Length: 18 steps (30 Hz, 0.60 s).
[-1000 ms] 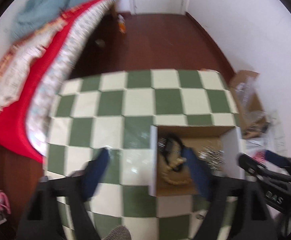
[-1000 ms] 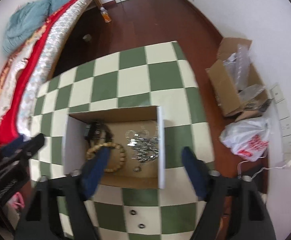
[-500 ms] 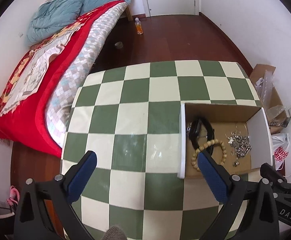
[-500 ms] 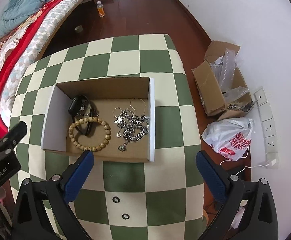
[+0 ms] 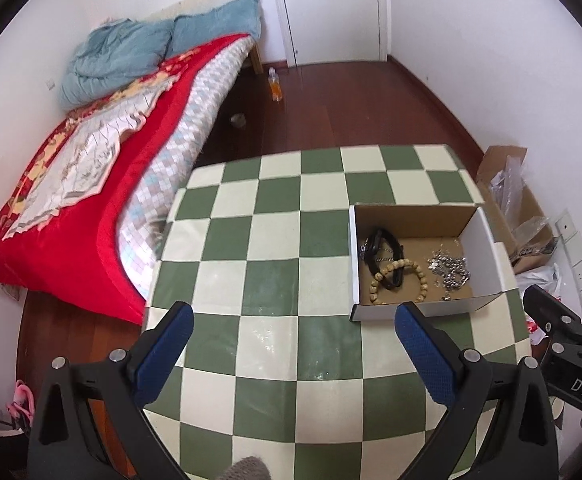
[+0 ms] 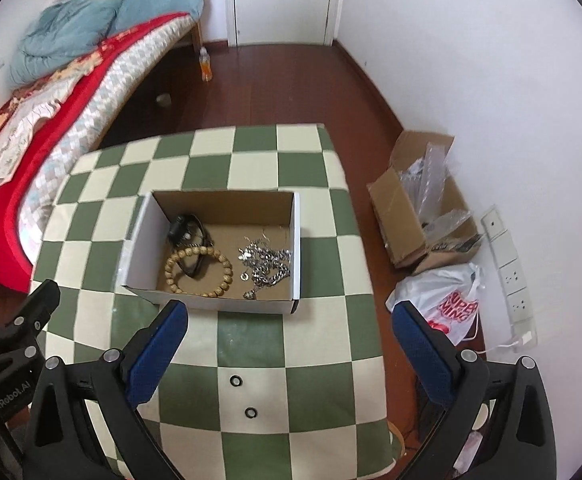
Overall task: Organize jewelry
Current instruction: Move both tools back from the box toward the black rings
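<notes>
An open cardboard box (image 6: 295, 240) (image 5: 487, 236) stands on the green-and-white checkered table (image 6: 251, 344) (image 5: 275, 280). In it lie a wooden bead bracelet (image 6: 199, 270) (image 5: 401, 280), a black watch (image 6: 185, 232) (image 5: 379, 248) and a heap of silver chains (image 6: 265, 262) (image 5: 449, 272). Two small dark rings (image 6: 236, 380) (image 6: 250, 413) lie on the table in front of the box. My left gripper (image 5: 291, 340) is open and empty, high above the table, left of the box. My right gripper (image 6: 291, 332) is open and empty, above the table's near side.
A bed with a red quilt (image 5: 91, 184) runs along the left. An open carton with plastic wrap (image 6: 423, 216), a white plastic bag (image 6: 447, 304) and a power strip (image 6: 511, 272) lie on the wooden floor at the right. An orange bottle (image 6: 206, 66) stands by the far wall.
Both grippers have risen and pulled back from the box. Both sets of jaws have opened wider. More of the room is in view now.
</notes>
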Available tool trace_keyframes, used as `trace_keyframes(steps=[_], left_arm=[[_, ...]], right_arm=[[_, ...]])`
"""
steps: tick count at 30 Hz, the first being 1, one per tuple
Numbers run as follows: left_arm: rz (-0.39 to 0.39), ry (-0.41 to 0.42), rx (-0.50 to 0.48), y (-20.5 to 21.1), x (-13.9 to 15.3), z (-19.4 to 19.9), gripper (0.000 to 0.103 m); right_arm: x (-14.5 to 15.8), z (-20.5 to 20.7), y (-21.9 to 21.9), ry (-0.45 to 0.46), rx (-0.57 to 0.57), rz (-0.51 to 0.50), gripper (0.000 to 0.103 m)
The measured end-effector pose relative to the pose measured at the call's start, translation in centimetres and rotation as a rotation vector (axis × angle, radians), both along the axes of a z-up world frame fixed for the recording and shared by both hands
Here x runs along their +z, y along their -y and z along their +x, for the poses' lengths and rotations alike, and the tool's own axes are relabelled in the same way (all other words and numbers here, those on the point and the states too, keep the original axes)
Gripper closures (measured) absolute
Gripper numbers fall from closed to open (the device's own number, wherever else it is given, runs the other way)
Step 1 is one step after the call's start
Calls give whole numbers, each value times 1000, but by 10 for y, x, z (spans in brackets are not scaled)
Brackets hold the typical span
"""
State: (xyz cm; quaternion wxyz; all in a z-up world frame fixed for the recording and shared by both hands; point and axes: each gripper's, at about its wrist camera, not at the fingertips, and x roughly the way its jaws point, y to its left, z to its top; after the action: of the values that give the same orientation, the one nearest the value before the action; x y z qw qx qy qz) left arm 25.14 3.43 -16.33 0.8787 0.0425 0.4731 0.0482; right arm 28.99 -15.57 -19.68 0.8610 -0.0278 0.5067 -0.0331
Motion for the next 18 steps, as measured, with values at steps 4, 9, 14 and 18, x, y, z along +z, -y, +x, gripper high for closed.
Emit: trace_keyframes(steps=[4,9,14,18], left_arm=[[0,48,-4,-3,20,-14,0],[-7,103,0,-6,42,-32,0],[0,139,37,-9,48,-45,0],[7,128,70,-15,27,-52,0]], right_arm=[[26,-22,-5,64,0,5,0],[52,-44,-9,130,-7,7,0],[62,-60,-11,152,-8,38,0],[44,-66,-9,115,-12,78,0]])
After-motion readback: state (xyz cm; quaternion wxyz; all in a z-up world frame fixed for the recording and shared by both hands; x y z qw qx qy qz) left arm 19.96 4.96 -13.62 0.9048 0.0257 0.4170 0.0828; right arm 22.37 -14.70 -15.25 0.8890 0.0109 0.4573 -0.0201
